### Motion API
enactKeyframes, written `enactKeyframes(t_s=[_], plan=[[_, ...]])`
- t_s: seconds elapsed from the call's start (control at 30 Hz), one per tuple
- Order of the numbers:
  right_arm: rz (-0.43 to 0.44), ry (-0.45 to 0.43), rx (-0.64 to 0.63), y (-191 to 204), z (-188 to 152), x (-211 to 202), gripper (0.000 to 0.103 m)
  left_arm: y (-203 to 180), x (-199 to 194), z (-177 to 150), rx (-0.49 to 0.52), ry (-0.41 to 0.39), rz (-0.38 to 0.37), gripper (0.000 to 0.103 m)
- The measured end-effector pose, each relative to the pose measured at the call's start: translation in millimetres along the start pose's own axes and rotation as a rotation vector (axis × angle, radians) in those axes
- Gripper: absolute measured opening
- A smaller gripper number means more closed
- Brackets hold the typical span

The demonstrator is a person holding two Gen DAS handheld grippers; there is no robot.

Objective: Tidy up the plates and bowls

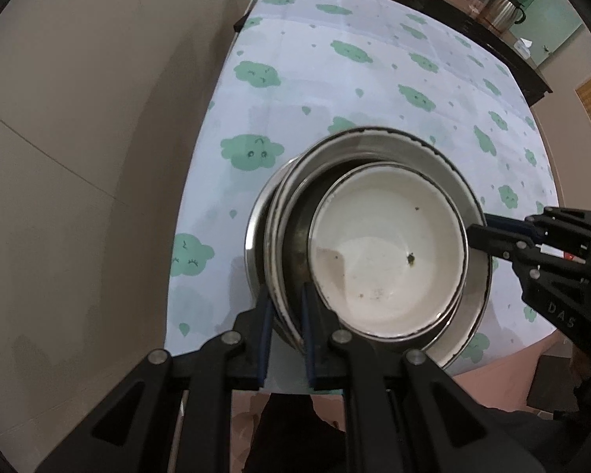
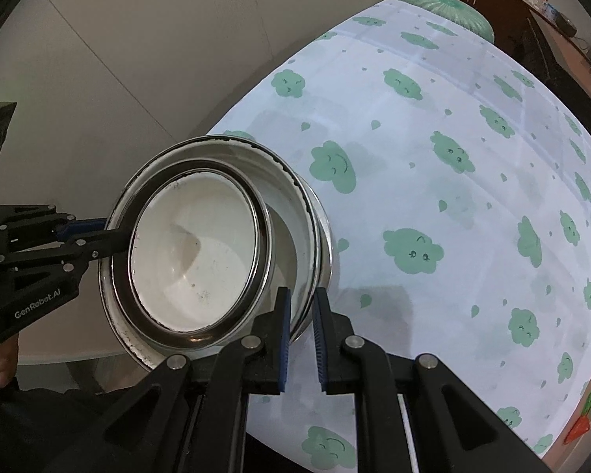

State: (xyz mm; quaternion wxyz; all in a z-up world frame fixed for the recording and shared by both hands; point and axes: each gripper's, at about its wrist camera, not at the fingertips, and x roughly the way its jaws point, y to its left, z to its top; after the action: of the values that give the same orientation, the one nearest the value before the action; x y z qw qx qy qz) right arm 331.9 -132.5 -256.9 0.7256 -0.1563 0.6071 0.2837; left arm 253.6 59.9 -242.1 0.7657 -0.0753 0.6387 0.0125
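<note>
Nearest to me in the left wrist view, my left gripper (image 1: 287,303) points steeply down, its blue pads pinching the near rim of the stack of bowls (image 1: 368,236). The right wrist view matches it: my right gripper (image 2: 301,307) clamps the opposite rim, blue pads either side of the metal wall. Both pairs of tongs are pressed tight on that rim. The stack is nested: a white bowl (image 1: 388,248) with dark specks sits tilted inside steel ones. How many steel bowls lie under it I cannot tell; the rims overlap and hide each other. Whether the stack's base touches the tablecloth (image 1: 335,79) or hangs just above is also hidden, though it sits over the table's near edge. Below, part of a hand (image 2: 2,362) shows, cut off by the frame. Farther off, cloud-printed cloth, then a green round object (image 2: 445,4) half hidden behind the table's far edge, and a kettle (image 1: 502,12) on a dark counter.
</note>
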Motion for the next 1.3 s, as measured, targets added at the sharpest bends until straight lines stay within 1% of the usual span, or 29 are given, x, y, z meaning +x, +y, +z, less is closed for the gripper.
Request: enactKeyframes(t_s=[0.63,1.3], plan=[[0.01,0.039,-0.003,-3,4,23,0.012,3,18,5,-0.013,0.019,0.007,0.01],[0.007,0.036,0.012,-3,4,24,0.014,6,22,4,-0.019,0.019,-0.016,0.01]])
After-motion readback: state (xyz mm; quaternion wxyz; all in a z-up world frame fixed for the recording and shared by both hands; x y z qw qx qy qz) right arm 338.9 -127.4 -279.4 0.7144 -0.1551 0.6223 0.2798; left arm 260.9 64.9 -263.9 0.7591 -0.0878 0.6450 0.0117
